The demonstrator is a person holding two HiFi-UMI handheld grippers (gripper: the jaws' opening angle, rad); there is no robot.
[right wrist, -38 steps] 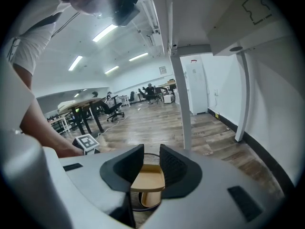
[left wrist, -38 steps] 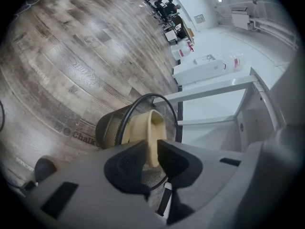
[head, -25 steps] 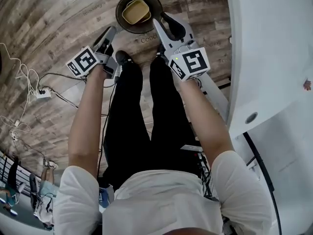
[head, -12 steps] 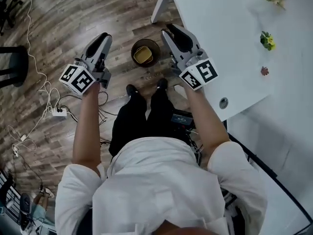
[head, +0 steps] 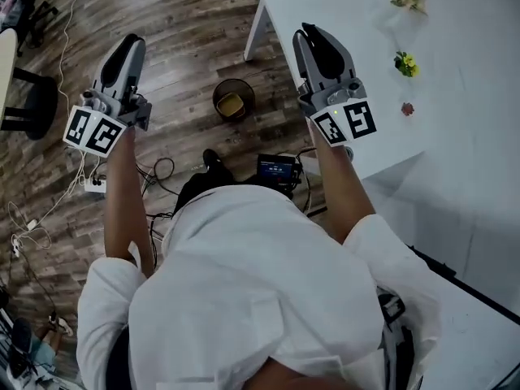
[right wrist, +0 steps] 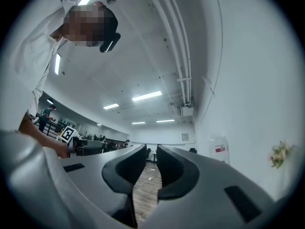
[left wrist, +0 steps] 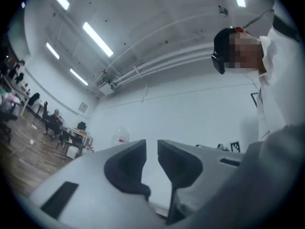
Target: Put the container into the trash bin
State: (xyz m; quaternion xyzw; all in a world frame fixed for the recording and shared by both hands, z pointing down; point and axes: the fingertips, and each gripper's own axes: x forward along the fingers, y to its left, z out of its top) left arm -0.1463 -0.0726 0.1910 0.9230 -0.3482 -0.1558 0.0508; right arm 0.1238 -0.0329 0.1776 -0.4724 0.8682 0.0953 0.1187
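A dark round trash bin [head: 233, 98] stands on the wooden floor by the table leg, and the yellow container [head: 231, 103] lies inside it. My left gripper [head: 130, 42] is held high above the floor, left of the bin. My right gripper [head: 312, 32] is held up over the white table's edge, right of the bin. In the left gripper view the left gripper [left wrist: 151, 145] shows a narrow empty gap, pointing at a white wall. In the right gripper view the right gripper [right wrist: 151, 150] has a slim gap with only floor behind it. Both sets of jaws are closing on nothing.
A white table [head: 463, 136] fills the right side, with small flower sprigs [head: 405, 62] on it. A black device [head: 276, 169] sits on the floor by my feet. Cables and a power strip [head: 93, 186] lie at the left, near a dark chair [head: 28, 104].
Both grippers have risen from just above the bin to well above the floor. The bin with the container now looks small and far below. The person has straightened up.
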